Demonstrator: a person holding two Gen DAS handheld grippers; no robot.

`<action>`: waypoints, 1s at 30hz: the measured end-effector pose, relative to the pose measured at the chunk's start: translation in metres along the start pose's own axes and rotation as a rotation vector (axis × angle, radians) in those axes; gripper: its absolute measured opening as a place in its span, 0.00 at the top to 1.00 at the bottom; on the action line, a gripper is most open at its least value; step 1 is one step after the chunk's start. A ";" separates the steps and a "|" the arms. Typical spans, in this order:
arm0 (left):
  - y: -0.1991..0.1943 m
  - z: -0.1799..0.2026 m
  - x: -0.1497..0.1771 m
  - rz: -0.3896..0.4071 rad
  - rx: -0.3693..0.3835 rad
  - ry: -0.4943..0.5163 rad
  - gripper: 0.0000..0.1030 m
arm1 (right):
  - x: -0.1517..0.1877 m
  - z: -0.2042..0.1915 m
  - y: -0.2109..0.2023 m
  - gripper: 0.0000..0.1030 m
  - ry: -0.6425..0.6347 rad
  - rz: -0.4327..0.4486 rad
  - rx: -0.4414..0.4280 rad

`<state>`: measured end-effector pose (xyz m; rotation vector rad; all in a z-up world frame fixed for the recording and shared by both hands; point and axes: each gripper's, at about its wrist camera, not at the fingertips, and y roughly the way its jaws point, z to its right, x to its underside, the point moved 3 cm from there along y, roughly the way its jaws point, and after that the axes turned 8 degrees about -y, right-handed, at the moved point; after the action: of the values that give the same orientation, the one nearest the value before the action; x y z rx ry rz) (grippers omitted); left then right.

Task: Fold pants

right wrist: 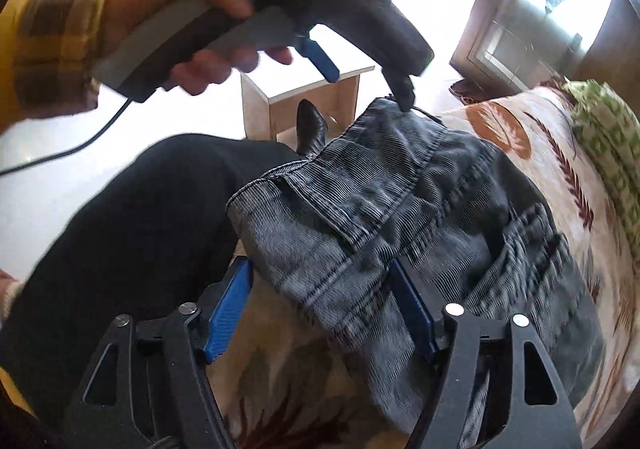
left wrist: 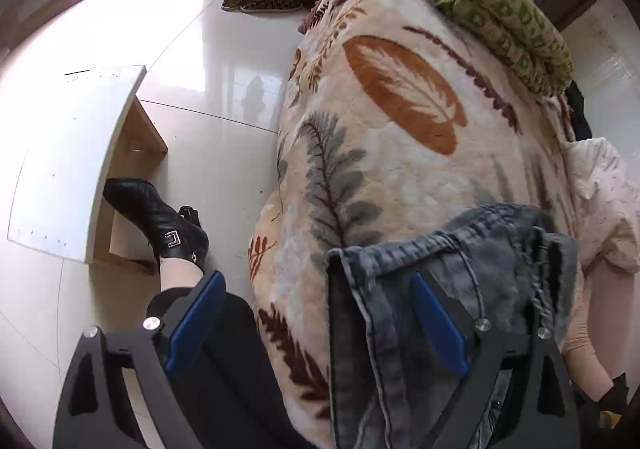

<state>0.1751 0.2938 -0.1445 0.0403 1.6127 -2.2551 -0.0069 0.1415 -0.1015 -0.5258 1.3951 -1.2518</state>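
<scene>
Grey corduroy pants [right wrist: 400, 209] lie bunched on a leaf-patterned blanket [left wrist: 400, 129], near its front edge. They also show in the left wrist view [left wrist: 460, 273]. My left gripper [left wrist: 316, 285] is open, its right finger over the pants, its left finger off the blanket edge. In the right wrist view the left gripper [right wrist: 368, 85] hangs above the far edge of the pants with one fingertip touching the cloth. My right gripper [right wrist: 320, 281] is open, and a fold of the pants lies between its blue pads [right wrist: 230, 309].
A green patterned cloth [left wrist: 500, 9] lies at the blanket's far end. A small white-topped wooden stool [left wrist: 72, 161] stands on the tiled floor. The person's black-clad leg [right wrist: 140, 217] and black boot [left wrist: 160, 221] are beside the blanket. Leopard slippers [left wrist: 260, 1] lie by a cabinet.
</scene>
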 end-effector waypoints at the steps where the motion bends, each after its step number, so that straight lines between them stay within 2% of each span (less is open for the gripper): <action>1: 0.004 0.000 0.000 -0.003 -0.008 0.006 0.08 | -0.001 -0.002 0.006 0.29 -0.013 -0.009 0.014; 4: 0.018 0.003 0.001 -0.021 -0.017 0.021 0.08 | 0.000 -0.006 0.014 0.28 -0.051 -0.017 0.054; 7: 0.025 -0.001 -0.002 -0.031 0.012 0.000 0.10 | -0.001 -0.006 0.022 0.28 -0.070 -0.017 0.107; 8: 0.026 -0.003 -0.003 -0.041 0.026 -0.011 0.12 | -0.003 -0.005 0.025 0.31 -0.067 -0.015 0.124; 11: 0.027 0.001 -0.003 -0.060 0.083 -0.034 0.36 | -0.005 -0.005 0.029 0.36 -0.063 -0.014 0.167; 12: 0.026 0.005 -0.003 -0.062 0.102 -0.031 0.50 | -0.006 -0.006 0.029 0.38 -0.062 -0.016 0.179; 13: 0.024 0.010 -0.003 -0.062 0.113 -0.021 0.62 | -0.006 -0.005 0.028 0.45 -0.061 -0.017 0.186; 14: 0.022 0.015 -0.002 -0.061 0.110 -0.007 0.64 | -0.008 -0.004 0.027 0.53 -0.050 -0.014 0.188; 15: 0.020 0.020 -0.002 -0.054 0.082 0.012 0.65 | -0.010 -0.003 0.023 0.57 -0.034 -0.010 0.188; 17: 0.018 0.023 -0.002 -0.056 0.066 0.015 0.66 | -0.013 0.002 0.017 0.74 -0.007 0.001 0.174; 23: 0.007 0.029 0.004 -0.030 0.030 0.034 0.66 | -0.017 0.013 -0.001 0.77 0.054 0.039 0.150; 25: 0.000 0.037 0.007 -0.001 0.002 0.071 0.85 | -0.017 0.016 -0.009 0.78 0.078 0.057 0.143; 30: -0.027 0.060 0.008 0.090 -0.065 0.142 0.87 | -0.015 0.020 -0.027 0.78 0.110 0.092 0.136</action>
<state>0.1704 0.2443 -0.1012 0.2572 1.7184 -2.1734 0.0064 0.1383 -0.0671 -0.2997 1.3977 -1.3067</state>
